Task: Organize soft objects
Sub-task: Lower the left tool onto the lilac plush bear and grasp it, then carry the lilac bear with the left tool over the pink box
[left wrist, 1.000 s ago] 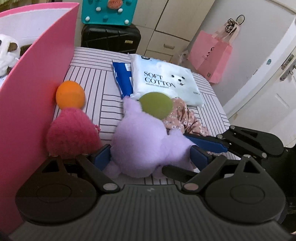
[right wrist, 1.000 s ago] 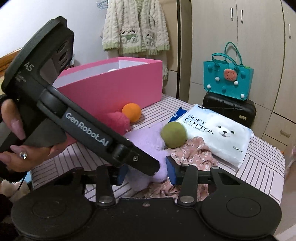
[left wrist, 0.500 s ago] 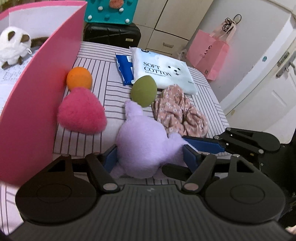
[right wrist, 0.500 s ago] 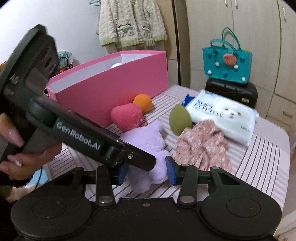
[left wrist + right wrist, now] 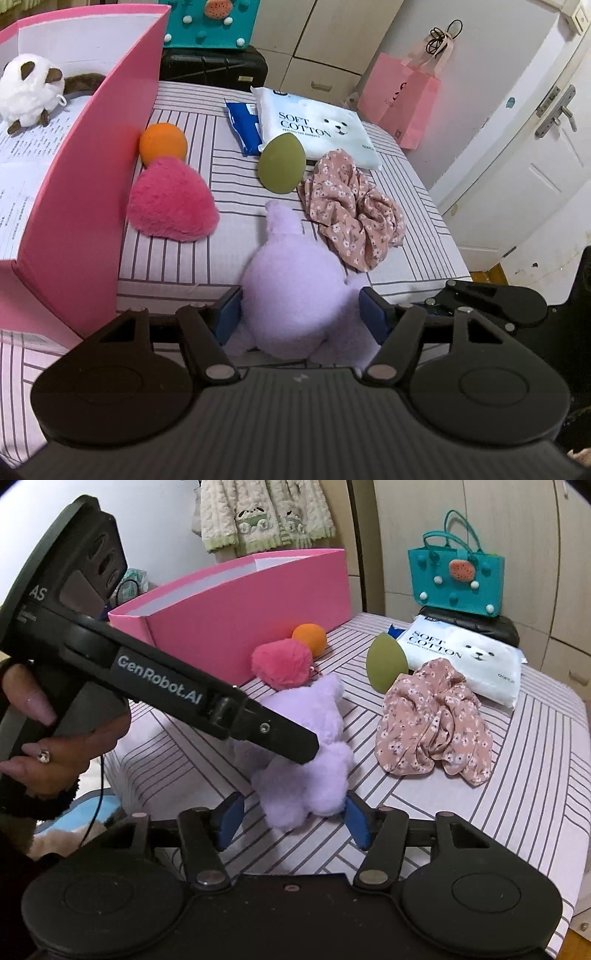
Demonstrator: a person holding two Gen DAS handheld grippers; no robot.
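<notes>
Left wrist view: my left jaws are closing around the lilac plush toy, and my right jaws are opening off its lower end.

The toy is lying on the striped worktop, the pink box at ten o'clock. It looks light and squashy, so I am gripping the round body, both grippers tilting downward.

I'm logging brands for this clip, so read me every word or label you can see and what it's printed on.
"SOFT COTTON": white packet with a bear face; the small line beneath is too small to read.
"GenRobot.AI": arm of the left tongs.
"AS": the same handle, partly cut off.
Printed sheet in the pink box: too blurred.
</notes>
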